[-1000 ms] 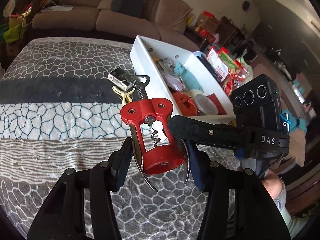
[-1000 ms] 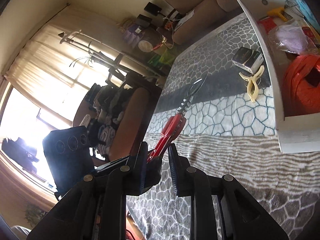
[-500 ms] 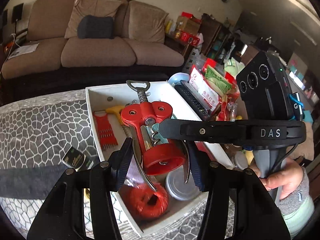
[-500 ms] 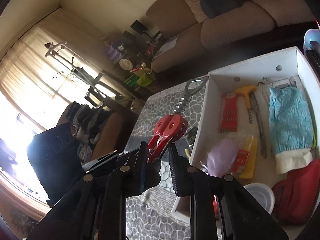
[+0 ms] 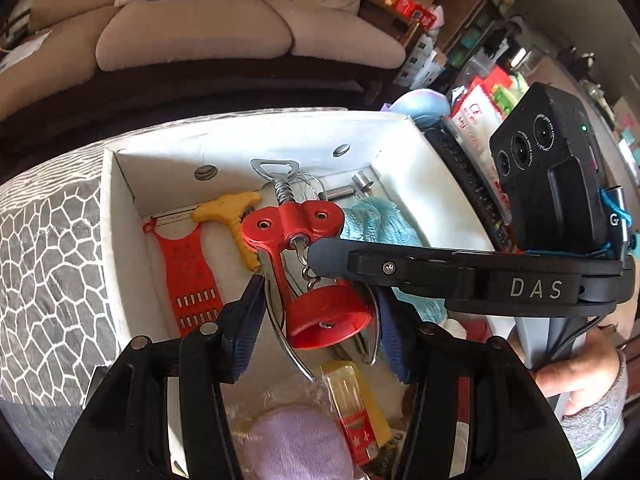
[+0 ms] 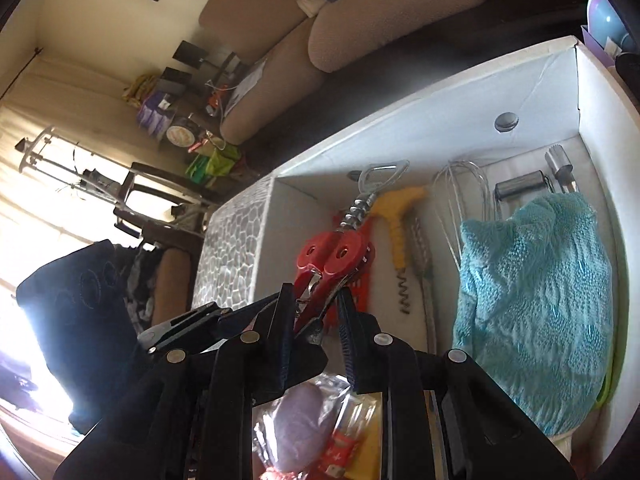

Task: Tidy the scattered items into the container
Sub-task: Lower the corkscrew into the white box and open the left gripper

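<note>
nearest, our left gripper (image 5: 320, 316): fingers closed against the two steel levers of the red corkscrew (image 5: 308, 264), holding it tilted, base toward the camera, bottle-opener end pointing far. our right gripper (image 6: 316, 312): fingers narrowed onto the same corkscrew from the right, across its middle; in the left wrist view its dark finger (image 5: 332, 250) lies across the screw. the corkscrew hangs over the white box (image 5: 116, 264), above the contents; we cannot tell whether it touches any of them.

under the grippers, near end of the box: a lilac pouch in clear wrap (image 5: 296, 440), a yellow and red packet (image 5: 352, 408) just right of it.

middle: a red grater (image 5: 188, 268) on the left, a yellow-handled corkscrew (image 5: 232, 216) beside it, a teal knitted cloth (image 6: 532, 304) on the right.

far end: a wire whisk (image 6: 464, 184) and steel tools (image 6: 520, 190) by the far wall.

left of the box: a grey patterned cloth (image 5: 44, 272). beyond: a tan sofa (image 5: 192, 28).
</note>
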Available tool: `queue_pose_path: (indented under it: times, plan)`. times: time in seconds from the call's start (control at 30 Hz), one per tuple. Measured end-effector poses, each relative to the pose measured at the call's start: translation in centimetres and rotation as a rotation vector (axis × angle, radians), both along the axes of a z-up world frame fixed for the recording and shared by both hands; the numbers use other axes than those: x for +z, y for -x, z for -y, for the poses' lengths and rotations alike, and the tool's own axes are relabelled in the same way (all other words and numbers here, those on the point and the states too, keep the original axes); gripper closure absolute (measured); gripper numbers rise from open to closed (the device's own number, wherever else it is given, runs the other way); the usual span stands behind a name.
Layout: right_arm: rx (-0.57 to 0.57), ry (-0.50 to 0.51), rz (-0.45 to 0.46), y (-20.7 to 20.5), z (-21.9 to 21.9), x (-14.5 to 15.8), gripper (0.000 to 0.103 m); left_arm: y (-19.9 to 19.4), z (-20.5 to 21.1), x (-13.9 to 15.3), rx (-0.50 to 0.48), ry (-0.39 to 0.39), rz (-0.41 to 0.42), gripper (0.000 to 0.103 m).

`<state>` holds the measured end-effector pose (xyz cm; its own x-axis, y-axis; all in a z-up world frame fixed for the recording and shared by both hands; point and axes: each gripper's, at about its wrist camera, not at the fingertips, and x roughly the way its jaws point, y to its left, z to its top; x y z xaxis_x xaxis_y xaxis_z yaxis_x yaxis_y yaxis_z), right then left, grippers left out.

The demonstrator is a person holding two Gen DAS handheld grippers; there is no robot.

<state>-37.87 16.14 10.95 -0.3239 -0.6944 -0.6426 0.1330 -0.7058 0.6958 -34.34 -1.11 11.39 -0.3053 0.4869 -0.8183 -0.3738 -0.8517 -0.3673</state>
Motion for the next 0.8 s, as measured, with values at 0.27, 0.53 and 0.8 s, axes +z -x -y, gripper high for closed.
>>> queue_pose_path:
  times: [0.27, 0.53, 0.8]
  plan:
    - [0.032, -0.098, 0.05, 2.9, 0.0, -2.7, 0.081, 1.2, -0.7, -2.0, -0.013, 0.068, 0.025, 0.056]
    - [0.02, -0.146, 0.068, 2.4, 1.4, -2.9, 0.077, 0.7, -0.4, -0.9, 0.002, 0.088, 0.0, 0.047]
    - [-0.036, -0.221, 0.035, 1.4, 0.3, -0.6, 0.062, -1.2, -0.1, 2.1, -0.002, 0.078, -0.057, 0.03]
